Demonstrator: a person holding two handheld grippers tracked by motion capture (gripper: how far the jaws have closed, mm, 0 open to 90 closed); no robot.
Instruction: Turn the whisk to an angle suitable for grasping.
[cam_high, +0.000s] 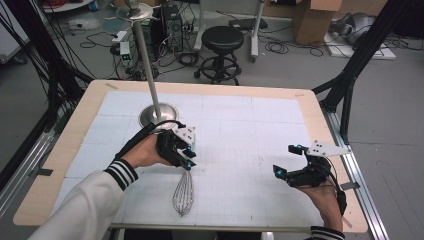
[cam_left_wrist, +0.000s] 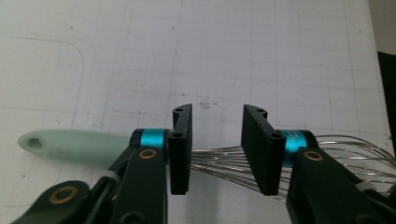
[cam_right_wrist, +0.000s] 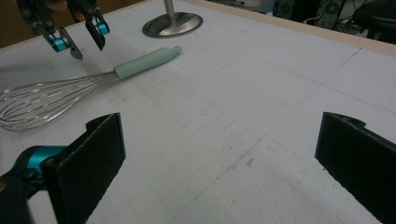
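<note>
High view shows the wooden table (cam_high: 60, 145) covered by a white gridded mat (cam_high: 240, 130), on which everything else sits. Toward the far left of the mat stands a metal stand (cam_high: 150, 75), a tall slim pole rising from a round shiny base. Nearer the person lies the whisk (cam_high: 183, 192), flat on the mat, its wire balloon pointing toward the table's near edge and its pale green handle toward the stand; in the right gripper view the handle end lies just short of the stand's base, not touching it. The left gripper (cam_high: 188, 156), held in a hand with a striped-cuffed sleeve, hangs directly over the whisk where the handle meets the wires. In the left gripper view its jaws stand at a narrow gap above the bundled wires, one on each side, pads not pressing on them; the right gripper view shows the tips clear above the whisk. The right gripper (cam_high: 286, 161) sits well apart at the right side of the mat, its jaws spread wide with bare mat between them.
</note>
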